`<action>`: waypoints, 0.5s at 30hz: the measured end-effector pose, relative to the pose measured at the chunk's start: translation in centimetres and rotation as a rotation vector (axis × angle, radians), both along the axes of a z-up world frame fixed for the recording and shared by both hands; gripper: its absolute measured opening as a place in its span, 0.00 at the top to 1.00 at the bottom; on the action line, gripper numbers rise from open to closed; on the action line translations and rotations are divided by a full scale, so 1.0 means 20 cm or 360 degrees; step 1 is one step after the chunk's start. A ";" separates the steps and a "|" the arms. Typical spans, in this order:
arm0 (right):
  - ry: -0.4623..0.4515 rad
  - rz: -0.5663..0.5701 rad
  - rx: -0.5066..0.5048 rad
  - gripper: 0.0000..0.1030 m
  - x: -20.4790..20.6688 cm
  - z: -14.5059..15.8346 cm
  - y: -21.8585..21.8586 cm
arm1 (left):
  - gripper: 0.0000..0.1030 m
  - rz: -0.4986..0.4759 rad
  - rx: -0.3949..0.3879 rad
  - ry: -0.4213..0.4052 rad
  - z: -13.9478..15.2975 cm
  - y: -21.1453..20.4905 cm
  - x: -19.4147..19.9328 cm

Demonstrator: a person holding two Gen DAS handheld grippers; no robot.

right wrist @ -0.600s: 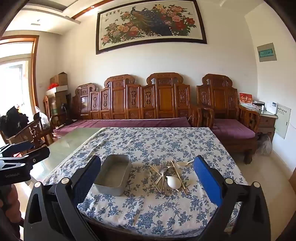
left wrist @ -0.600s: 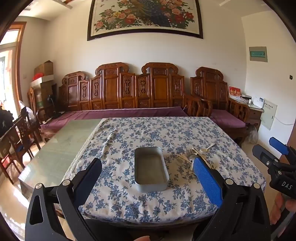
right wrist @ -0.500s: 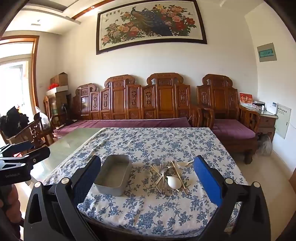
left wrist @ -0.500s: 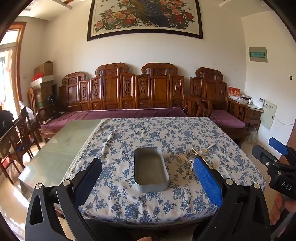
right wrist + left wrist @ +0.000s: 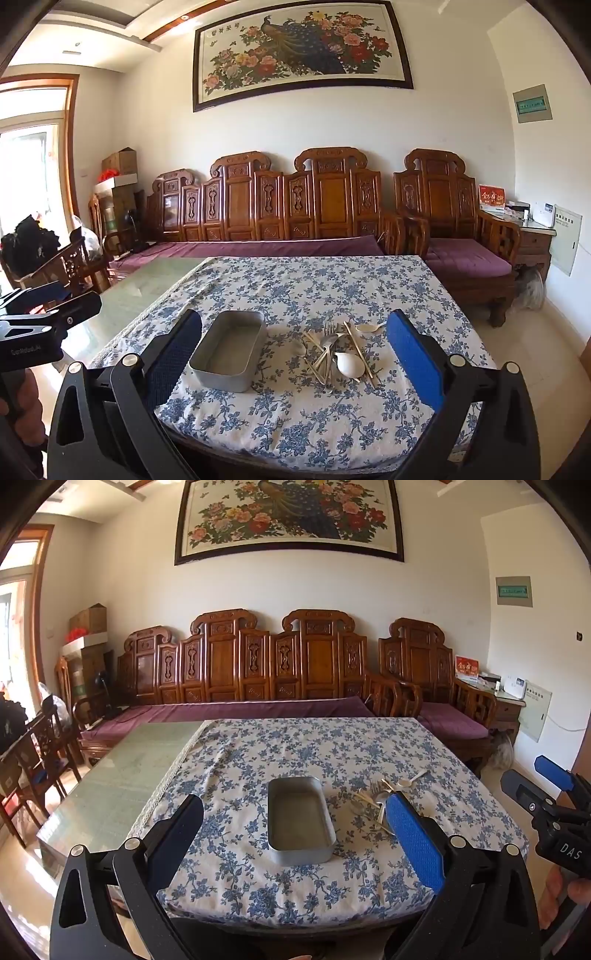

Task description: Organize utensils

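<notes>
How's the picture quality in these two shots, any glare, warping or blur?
Left wrist view: strong fisheye bend, dark corners, daylight glare at the doorway, sheen on the bare tabletop; the tin is sharp. Right wrist view: same warping, window blown out white, cutlery clear.

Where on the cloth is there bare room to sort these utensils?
Free: the floral cloth beyond the metal tin, and the near strip before it. Crowded: the utensil pile right of the tin. The tin itself is empty.
</notes>
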State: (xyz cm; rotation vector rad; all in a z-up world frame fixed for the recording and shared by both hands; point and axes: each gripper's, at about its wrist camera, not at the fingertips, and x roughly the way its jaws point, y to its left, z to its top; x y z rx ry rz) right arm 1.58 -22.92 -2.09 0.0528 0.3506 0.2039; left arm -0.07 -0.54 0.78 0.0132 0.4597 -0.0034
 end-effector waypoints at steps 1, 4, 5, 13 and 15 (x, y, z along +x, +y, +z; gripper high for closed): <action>0.0000 0.0000 0.0000 0.02 0.00 0.00 0.00 | 0.07 0.0000 0.0000 -0.0001 0.00 0.00 0.00; -0.0002 -0.0001 0.0000 0.03 0.00 0.00 0.00 | 0.07 -0.0009 -0.0003 -0.0010 0.03 0.01 -0.01; 0.0000 0.0000 0.0000 0.03 0.00 0.00 0.00 | 0.07 -0.0009 -0.0003 -0.0011 0.03 0.01 -0.01; -0.0002 -0.0002 0.0000 0.03 0.00 0.00 0.00 | 0.07 -0.0006 0.0000 -0.0018 0.03 0.00 -0.02; -0.0003 -0.0001 -0.0001 0.02 0.00 0.00 0.00 | 0.07 -0.0006 -0.0005 -0.0016 0.02 0.01 -0.02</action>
